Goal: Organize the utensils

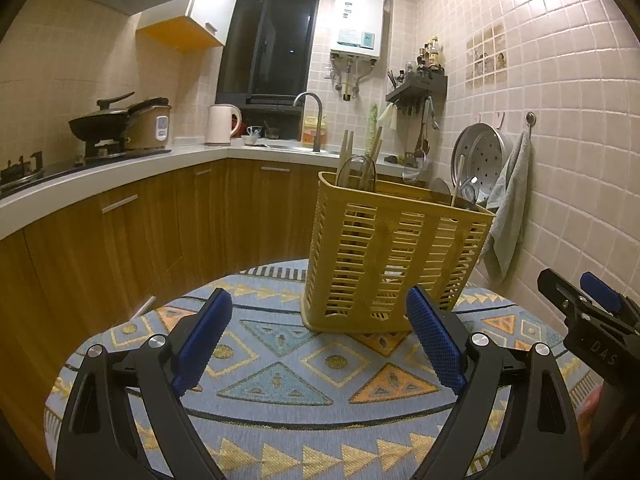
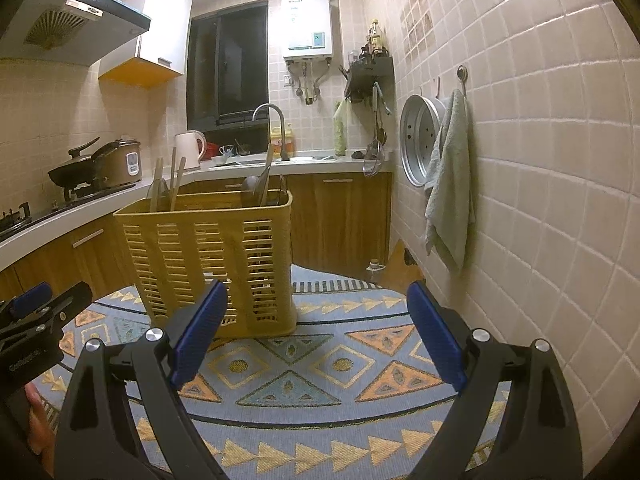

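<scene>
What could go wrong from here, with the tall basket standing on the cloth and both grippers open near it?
1. The yellow utensil basket is tall and stands near the far edge of the patterned tablecloth; a push from the left gripper or right gripper might tip it off.
2. The chopsticks and ladles stick out above the rim, so a gripper reaching in from above may knock them.
</scene>
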